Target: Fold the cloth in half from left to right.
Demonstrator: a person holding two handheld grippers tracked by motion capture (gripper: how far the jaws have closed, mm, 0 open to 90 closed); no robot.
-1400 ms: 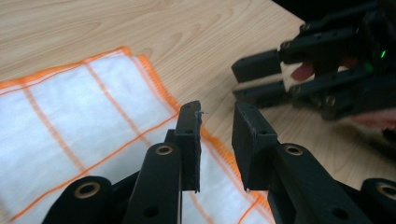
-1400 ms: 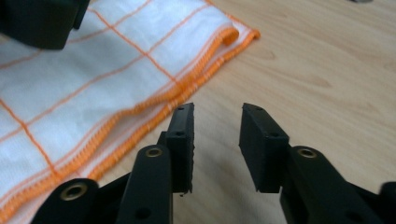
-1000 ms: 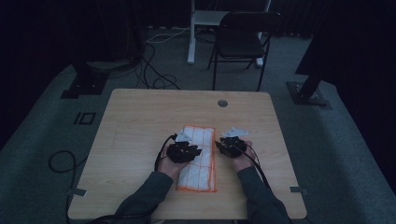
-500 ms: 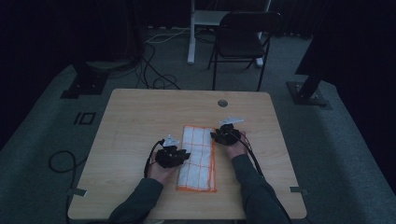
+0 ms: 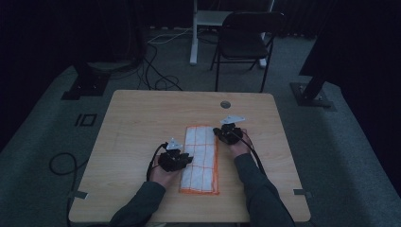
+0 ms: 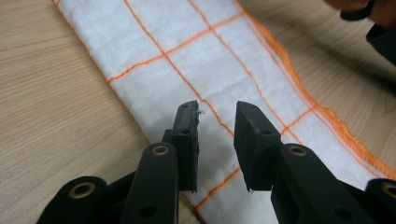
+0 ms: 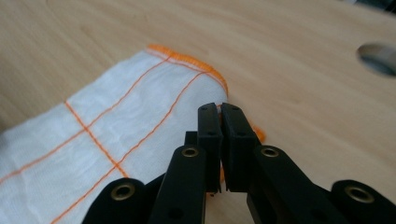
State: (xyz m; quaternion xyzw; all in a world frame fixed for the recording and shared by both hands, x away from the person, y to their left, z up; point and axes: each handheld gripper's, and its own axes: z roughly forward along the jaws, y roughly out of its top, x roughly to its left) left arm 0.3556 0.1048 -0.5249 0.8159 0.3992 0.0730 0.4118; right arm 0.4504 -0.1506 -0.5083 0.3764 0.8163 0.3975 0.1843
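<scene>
Your right gripper [image 7: 220, 112] has just clamped shut on the orange hem of the white orange-gridded cloth [image 5: 201, 156], its long axis running away from you, while your left gripper [image 6: 215, 112] hovers part-open over its near half.

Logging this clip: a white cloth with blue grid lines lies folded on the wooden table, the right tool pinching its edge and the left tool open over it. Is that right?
Not quite: the grid lines and hem on the cloth are orange, not blue, as the left gripper view shows. The rest holds: the right tool has just closed on the cloth's edge, the left tool stands open above it, on the wooden table.
</scene>
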